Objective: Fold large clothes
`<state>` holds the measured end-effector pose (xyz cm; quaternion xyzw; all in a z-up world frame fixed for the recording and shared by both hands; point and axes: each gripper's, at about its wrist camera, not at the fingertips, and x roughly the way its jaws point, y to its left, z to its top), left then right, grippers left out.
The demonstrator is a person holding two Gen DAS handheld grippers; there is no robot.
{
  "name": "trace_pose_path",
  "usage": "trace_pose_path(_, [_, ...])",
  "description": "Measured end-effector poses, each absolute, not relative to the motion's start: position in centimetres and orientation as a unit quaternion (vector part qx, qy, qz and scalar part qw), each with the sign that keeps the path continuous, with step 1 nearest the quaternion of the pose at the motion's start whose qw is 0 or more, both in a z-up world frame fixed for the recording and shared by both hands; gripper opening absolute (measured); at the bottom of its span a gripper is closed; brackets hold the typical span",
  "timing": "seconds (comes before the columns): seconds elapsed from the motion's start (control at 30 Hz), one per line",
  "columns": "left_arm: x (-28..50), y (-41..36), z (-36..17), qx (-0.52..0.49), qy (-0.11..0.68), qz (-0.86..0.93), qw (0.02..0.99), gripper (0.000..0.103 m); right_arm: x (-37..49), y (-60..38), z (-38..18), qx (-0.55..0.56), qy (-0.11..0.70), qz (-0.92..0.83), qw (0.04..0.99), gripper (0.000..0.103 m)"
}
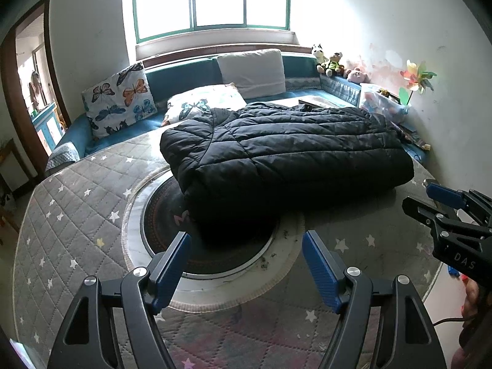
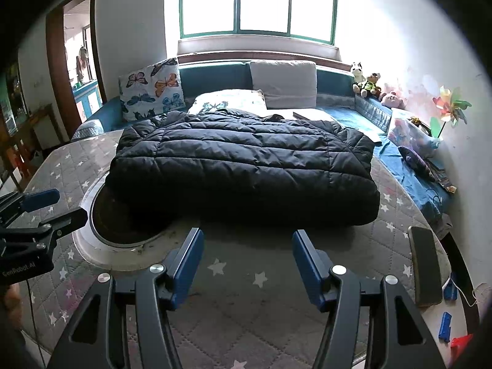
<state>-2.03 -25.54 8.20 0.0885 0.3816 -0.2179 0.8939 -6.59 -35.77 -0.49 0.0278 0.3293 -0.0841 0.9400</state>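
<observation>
A black quilted down jacket (image 1: 286, 150) lies folded into a thick rectangle on the round table with the grey star-patterned cover (image 1: 70, 209). It also shows in the right wrist view (image 2: 246, 169). My left gripper (image 1: 246, 246) is open and empty, just short of the jacket's near edge. My right gripper (image 2: 247, 243) is open and empty, also just in front of the jacket. The right gripper shows at the right of the left wrist view (image 1: 436, 206). The left gripper shows at the left of the right wrist view (image 2: 52, 206).
A round inset ring (image 1: 172, 224) sits in the table under the jacket's left corner. A phone (image 2: 426, 264) and blue pieces (image 2: 445, 326) lie at the table's right edge. A teal sofa (image 2: 215, 77) with cushions and plush toys (image 2: 369, 84) stands behind.
</observation>
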Motion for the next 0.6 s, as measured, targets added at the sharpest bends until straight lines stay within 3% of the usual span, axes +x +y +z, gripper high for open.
trace_pose_path(0.6, [-2.05,-25.94,7.69,0.094,0.380,-0.221,0.893,0.079,-6.39,-35.46,-0.39,0.029,0.330,-0.082,0.940,0.066])
